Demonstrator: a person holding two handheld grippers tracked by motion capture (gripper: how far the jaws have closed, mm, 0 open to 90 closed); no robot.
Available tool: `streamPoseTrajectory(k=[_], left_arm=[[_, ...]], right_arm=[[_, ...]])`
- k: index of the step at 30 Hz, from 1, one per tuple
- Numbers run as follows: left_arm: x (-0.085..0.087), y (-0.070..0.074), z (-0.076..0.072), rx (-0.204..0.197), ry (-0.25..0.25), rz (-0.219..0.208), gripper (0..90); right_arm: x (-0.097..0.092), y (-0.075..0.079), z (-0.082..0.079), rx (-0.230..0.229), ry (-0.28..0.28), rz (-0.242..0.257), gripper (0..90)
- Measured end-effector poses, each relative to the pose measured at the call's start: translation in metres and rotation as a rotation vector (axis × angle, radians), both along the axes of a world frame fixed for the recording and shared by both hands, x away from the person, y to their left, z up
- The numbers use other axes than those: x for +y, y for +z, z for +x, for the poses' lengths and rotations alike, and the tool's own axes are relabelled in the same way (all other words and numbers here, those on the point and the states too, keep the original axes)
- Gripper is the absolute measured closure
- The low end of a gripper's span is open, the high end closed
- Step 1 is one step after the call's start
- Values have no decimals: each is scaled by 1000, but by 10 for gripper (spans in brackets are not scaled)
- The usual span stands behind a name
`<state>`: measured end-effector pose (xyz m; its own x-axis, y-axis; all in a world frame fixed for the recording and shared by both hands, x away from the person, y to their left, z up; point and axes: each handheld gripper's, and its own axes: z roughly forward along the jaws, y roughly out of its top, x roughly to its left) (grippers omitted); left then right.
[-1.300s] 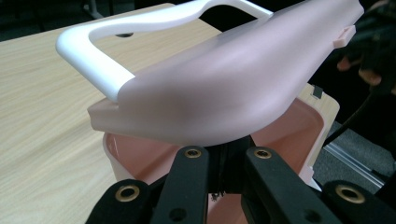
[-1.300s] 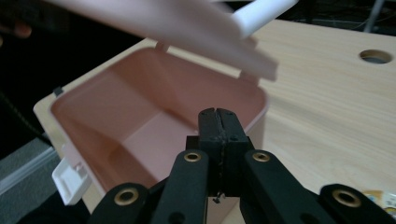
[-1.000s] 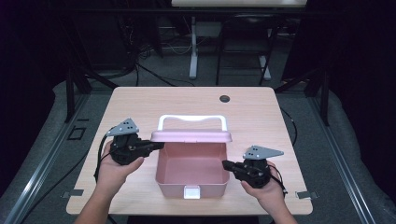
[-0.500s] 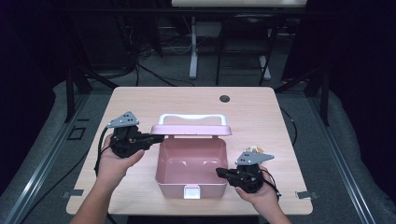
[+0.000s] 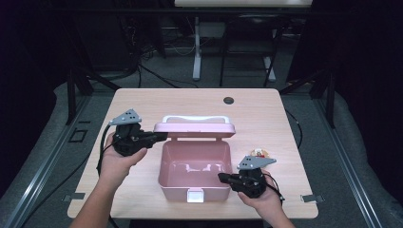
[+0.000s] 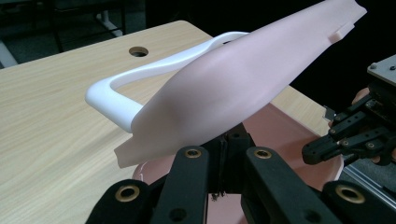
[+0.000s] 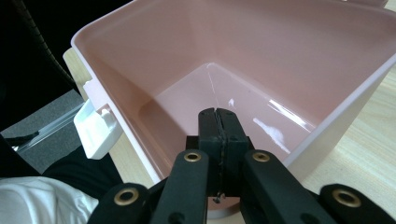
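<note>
A pink plastic box (image 5: 177, 192) stands open in the middle of the table, nothing inside it. Its lid (image 5: 195, 128), with a white handle (image 5: 195, 117), is tilted up at the back. My left gripper (image 5: 163, 136) is shut, with its tips under the lid's left edge; in the left gripper view the lid (image 6: 243, 79) lies across the shut jaws of the left gripper (image 6: 231, 140). My right gripper (image 5: 221, 177) is shut at the box's right front corner. In the right gripper view the right gripper (image 7: 218, 115) pokes over the box's rim (image 7: 336, 119) above the inside.
A white latch (image 5: 193, 195) sits on the box's front wall. A small coloured item (image 5: 259, 152) lies on the table just behind the right gripper. A round cable hole (image 5: 228, 100) is near the table's far edge. Bare wood lies left and right of the box.
The lid has tipped a little further up and back with the left gripper under its edge. The right gripper has slid slightly left and nearer, onto the box's front right corner.
</note>
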<state>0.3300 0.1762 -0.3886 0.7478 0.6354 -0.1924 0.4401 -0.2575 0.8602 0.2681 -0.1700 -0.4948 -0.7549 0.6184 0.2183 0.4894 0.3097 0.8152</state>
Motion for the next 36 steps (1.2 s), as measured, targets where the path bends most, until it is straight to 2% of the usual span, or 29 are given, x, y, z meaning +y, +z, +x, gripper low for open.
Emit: streamPoseTrajectory(k=[14,29,36], left_arm=[[1,3,9,-3,9,-16,897],[3,7,17,-10,22,-12,897],[3,6,20,3,32,-14,897]], right_arm=[[-1,0,-4,9,1,2,900],[2,0,-8,17,6,6,900],[4,0,-8,18,8,11,900]])
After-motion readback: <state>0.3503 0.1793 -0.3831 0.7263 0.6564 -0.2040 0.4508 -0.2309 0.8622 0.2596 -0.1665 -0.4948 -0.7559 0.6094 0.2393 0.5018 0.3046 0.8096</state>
